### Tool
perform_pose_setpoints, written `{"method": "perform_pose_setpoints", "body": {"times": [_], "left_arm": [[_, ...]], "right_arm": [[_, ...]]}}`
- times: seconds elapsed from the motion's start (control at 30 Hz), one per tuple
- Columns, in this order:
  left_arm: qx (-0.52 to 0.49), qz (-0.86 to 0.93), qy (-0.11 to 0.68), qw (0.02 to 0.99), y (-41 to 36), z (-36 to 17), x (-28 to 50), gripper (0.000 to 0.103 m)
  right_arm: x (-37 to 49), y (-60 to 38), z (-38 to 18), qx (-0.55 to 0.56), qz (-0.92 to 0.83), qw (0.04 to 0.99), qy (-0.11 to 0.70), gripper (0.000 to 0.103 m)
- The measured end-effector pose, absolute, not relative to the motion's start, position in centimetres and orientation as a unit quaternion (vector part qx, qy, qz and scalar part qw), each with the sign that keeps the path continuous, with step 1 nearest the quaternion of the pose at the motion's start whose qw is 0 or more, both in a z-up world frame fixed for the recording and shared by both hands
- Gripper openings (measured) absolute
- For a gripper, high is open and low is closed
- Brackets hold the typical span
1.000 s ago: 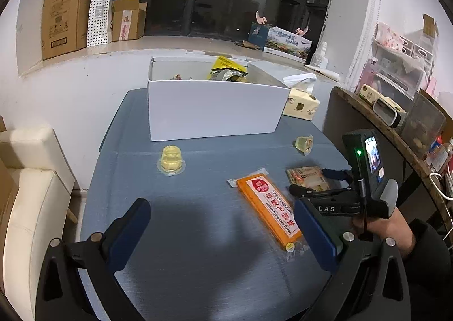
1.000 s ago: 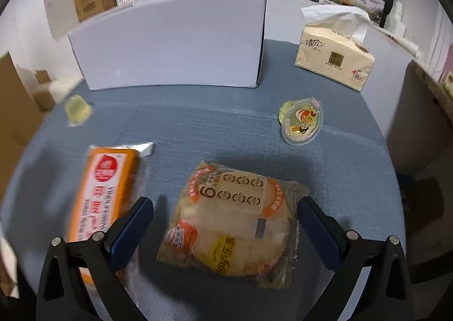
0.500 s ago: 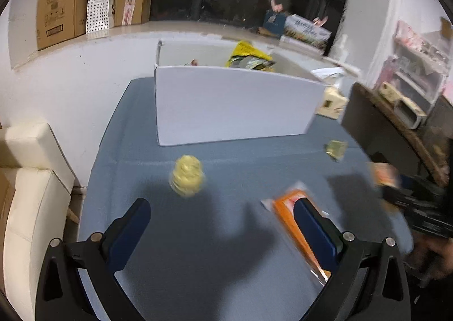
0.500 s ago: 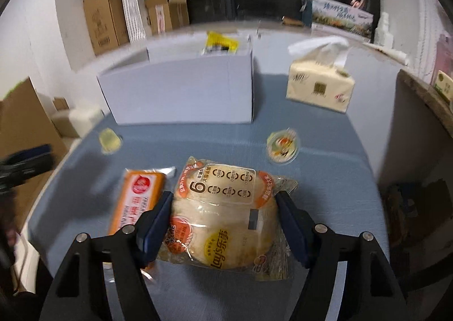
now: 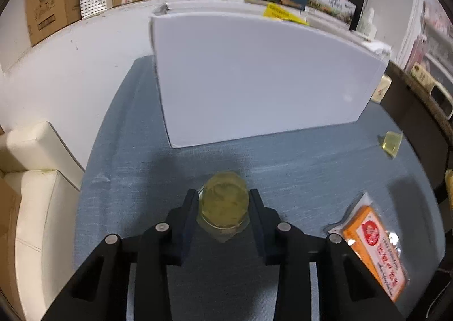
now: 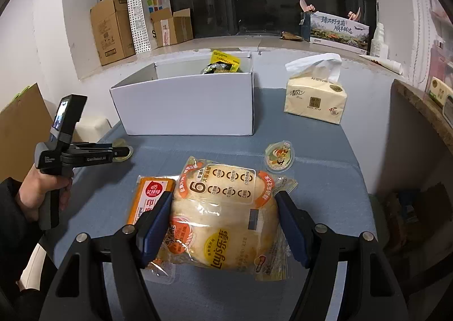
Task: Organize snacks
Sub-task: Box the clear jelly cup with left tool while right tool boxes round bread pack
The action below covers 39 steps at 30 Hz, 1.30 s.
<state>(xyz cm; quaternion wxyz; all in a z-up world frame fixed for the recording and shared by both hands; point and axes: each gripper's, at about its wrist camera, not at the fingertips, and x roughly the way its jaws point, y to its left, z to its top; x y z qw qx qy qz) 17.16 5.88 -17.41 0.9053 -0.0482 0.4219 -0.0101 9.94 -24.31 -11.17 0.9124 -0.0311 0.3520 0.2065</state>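
Note:
My left gripper (image 5: pixel 223 202) is shut on a yellow jelly cup (image 5: pixel 223 203) low over the blue table (image 5: pixel 283 156); it also shows in the right wrist view (image 6: pixel 121 152). My right gripper (image 6: pixel 223 204) is shut on a Lay's chip bag (image 6: pixel 223 216) and holds it above the table. An orange snack pack (image 5: pixel 373 247) lies at the right, partly hidden under the bag in the right wrist view (image 6: pixel 150 193). A white box (image 6: pixel 187 102) with snacks inside stands behind. A second jelly cup (image 6: pixel 279 156) lies on its side.
A tissue pack (image 6: pixel 315 100) stands right of the box. Cardboard boxes (image 6: pixel 113 29) and a paper bag sit on the window ledge. A cream seat (image 5: pixel 36 173) is left of the table. A shelf edge (image 6: pixel 424 105) runs at the right.
My left gripper moved forward and down and closed on the yellow jelly cup. My right gripper closed on the chip bag and lifted it off the table.

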Motion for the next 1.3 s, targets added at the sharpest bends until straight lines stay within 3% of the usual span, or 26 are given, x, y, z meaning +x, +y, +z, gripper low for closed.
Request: {"method": "perform_pose_setpoints", "body": {"times": [0.47,0.73,1.03,1.07,1.1,1.13,1.17,1.3], "left_arm": [[-0.056,-0.074,0.285,0.954,4.3,-6.8,9.9,0.039],[-0.035,-0.071,0.250,0.965,5.6,-0.9,17.7,0.039],[-0.023,-0.050,0.280,0.959,7.3,-0.9,28.2,0.041],[-0.028,-0.039,0.290,0.956,7.7,-1.2,29.0,0.044],[-0.034,-0.027,0.298,0.954,8.1,-1.3,29.6,0.064],[-0.049,-0.008,0.305,0.951,8.8,-1.5,30.0,0.095],[-0.064,-0.006,0.301,0.951,9.3,-1.8,29.6,0.103],[-0.068,-0.018,0.294,0.953,10.0,-2.1,28.1,0.103]], "right_arm": [[10.7,-23.1,-9.4,-0.011,0.236,0.912,0.335,0.077],[17.5,-19.8,-3.3,0.011,0.278,0.918,0.282,0.077],[29.5,-14.1,-1.2,0.007,0.273,0.912,0.307,0.077],[30.3,-13.6,-1.4,0.007,0.275,0.910,0.312,0.078],[31.3,-13.1,-1.7,0.009,0.283,0.904,0.320,0.087],[31.9,-12.8,-1.9,0.009,0.283,0.901,0.328,0.093],[32.2,-12.7,-2.1,0.008,0.276,0.903,0.328,0.103],[32.0,-13.9,-2.3,0.042,0.275,0.902,0.329,0.103]]}}
